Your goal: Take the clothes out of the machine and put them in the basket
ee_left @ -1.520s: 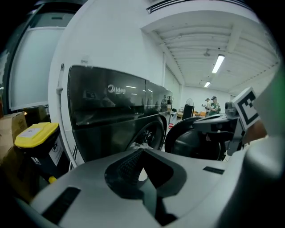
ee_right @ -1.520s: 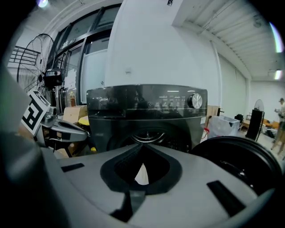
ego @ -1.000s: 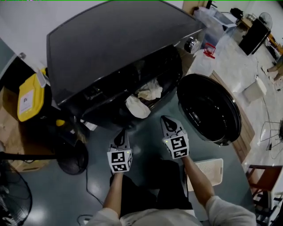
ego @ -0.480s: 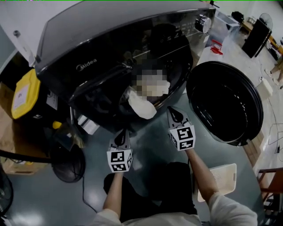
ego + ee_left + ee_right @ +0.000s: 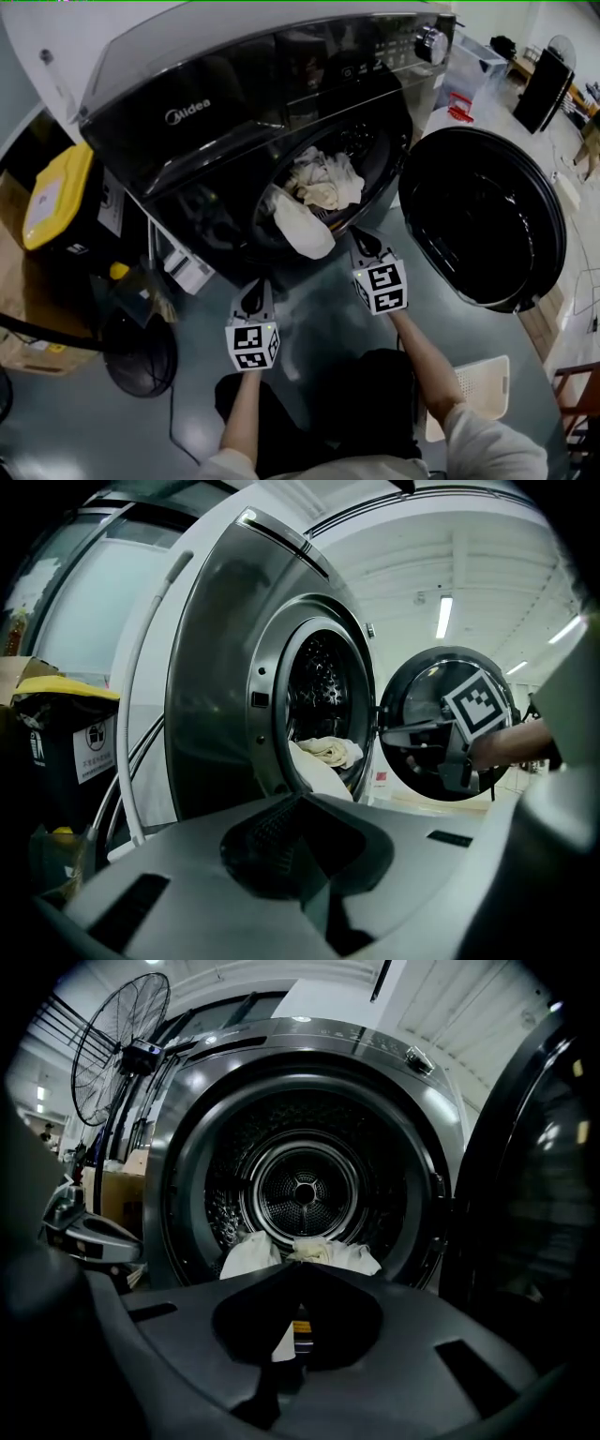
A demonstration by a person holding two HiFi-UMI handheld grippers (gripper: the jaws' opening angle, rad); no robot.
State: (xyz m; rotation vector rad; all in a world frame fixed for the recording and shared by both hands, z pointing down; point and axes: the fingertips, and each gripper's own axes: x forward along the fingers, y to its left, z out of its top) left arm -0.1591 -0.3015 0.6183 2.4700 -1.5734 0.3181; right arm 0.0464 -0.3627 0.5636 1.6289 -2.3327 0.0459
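The dark washing machine (image 5: 234, 103) stands with its round door (image 5: 483, 216) swung open to the right. White and cream clothes (image 5: 323, 183) lie in the drum mouth, and one white piece (image 5: 302, 227) hangs over the rim. In the right gripper view the clothes (image 5: 314, 1251) sit at the bottom of the drum, straight ahead. My right gripper (image 5: 361, 242) is shut and empty, just right of the hanging piece. My left gripper (image 5: 251, 295) is shut and empty, lower left of the opening. A white basket (image 5: 473, 394) stands on the floor by my right arm.
A yellow-lidded container (image 5: 52, 192) stands left of the machine, with a black floor fan (image 5: 141, 356) in front of it. The open door blocks the right side. Cardboard boxes (image 5: 28, 352) lie at the far left. Furniture stands at the top right.
Both grippers have sunk and drawn nearer the drum mouth, the right one now beside the hanging white cloth. The view has dropped, showing more of the machine's front. Both jaws stayed shut.
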